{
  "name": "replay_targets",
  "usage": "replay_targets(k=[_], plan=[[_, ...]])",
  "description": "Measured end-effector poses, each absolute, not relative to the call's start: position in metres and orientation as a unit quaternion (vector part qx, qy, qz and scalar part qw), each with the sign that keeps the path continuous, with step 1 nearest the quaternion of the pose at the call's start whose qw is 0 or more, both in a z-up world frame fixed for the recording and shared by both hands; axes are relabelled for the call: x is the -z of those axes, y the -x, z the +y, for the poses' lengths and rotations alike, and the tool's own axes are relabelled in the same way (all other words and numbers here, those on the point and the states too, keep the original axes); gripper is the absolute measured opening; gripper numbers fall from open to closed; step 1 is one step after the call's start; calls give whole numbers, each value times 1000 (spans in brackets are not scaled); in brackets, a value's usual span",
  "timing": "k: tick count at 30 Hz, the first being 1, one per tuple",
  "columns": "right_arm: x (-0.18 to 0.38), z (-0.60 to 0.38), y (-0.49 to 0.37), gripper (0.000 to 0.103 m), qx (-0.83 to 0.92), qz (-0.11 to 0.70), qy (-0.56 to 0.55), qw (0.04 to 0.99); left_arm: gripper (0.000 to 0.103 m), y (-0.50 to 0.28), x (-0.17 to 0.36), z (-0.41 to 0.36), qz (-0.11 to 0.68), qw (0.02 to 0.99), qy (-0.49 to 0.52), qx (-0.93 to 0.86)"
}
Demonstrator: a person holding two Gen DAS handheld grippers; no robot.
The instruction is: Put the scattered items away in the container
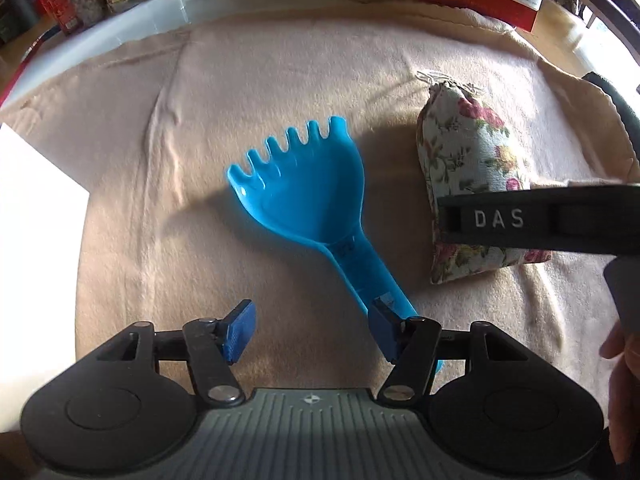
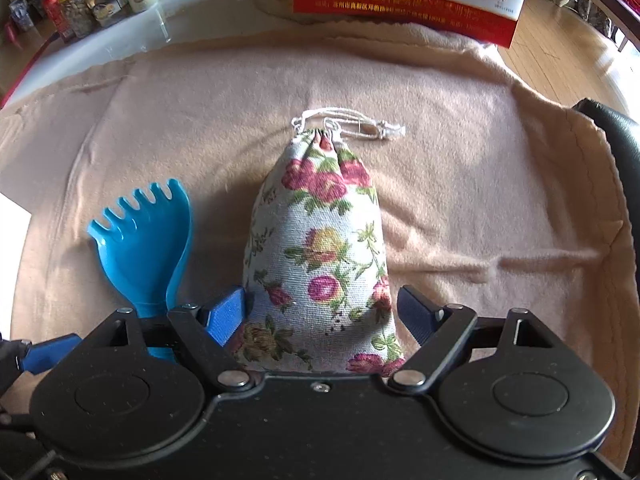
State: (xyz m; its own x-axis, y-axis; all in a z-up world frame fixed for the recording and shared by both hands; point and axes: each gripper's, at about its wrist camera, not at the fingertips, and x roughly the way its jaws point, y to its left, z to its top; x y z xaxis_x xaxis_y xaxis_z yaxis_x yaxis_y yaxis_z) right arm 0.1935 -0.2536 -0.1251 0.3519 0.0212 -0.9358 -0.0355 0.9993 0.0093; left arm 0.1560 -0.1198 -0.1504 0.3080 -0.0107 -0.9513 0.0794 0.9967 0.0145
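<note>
The likeliest slip here is at the right gripper (image 2: 320, 312): its jaws stand wide on either side of the floral pouch (image 2: 320, 248), the left pad touching or nearly touching the cloth and the right pad apart from it, so a closing pinch on soft, rounded fabric could catch only a fold and let the pouch sag out. The blue plastic rake (image 1: 308, 196) lies just beside the pouch on the peach blanket (image 1: 200, 120) covering the desk, and its handle passes under the left gripper (image 1: 312, 330), whose jaws are open and off-centre, one pad over the handle; closing like this could nudge the rake aside. Both grippers point steeply down, close enough to collide. The white edge (image 1: 36, 216) at left may be the container.
</note>
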Motion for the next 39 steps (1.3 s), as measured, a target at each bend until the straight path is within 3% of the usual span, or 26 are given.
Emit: replay_targets(k=[4, 7, 10, 19, 25, 28, 34, 39], plan=[[132, -252, -194, 82, -22, 575, 8, 818, 63, -158, 153, -118, 592, 805, -16, 33], [129, -255, -194, 69, -29, 581, -4, 813, 63, -159, 153, -119, 594, 804, -14, 36], [122, -259, -189, 64, -30, 589, 1, 807, 64, -160, 153, -121, 595, 802, -15, 41], [112, -287, -140, 64, -17, 616, 41, 786, 64, -168, 155, -113, 602, 798, 2, 37], [118, -315, -113, 65, -4, 627, 10, 779, 68, -172, 162, -113, 610, 791, 5, 35], [125, -318, -110, 70, -1, 624, -8, 782, 68, -175, 167, -113, 618, 785, 9, 36], [127, -319, -106, 74, -5, 619, -9, 785, 79, -197, 169, -120, 603, 795, -35, 58], [130, -321, -102, 74, -7, 619, -23, 785, 79, -209, 167, -116, 589, 805, -42, 63]])
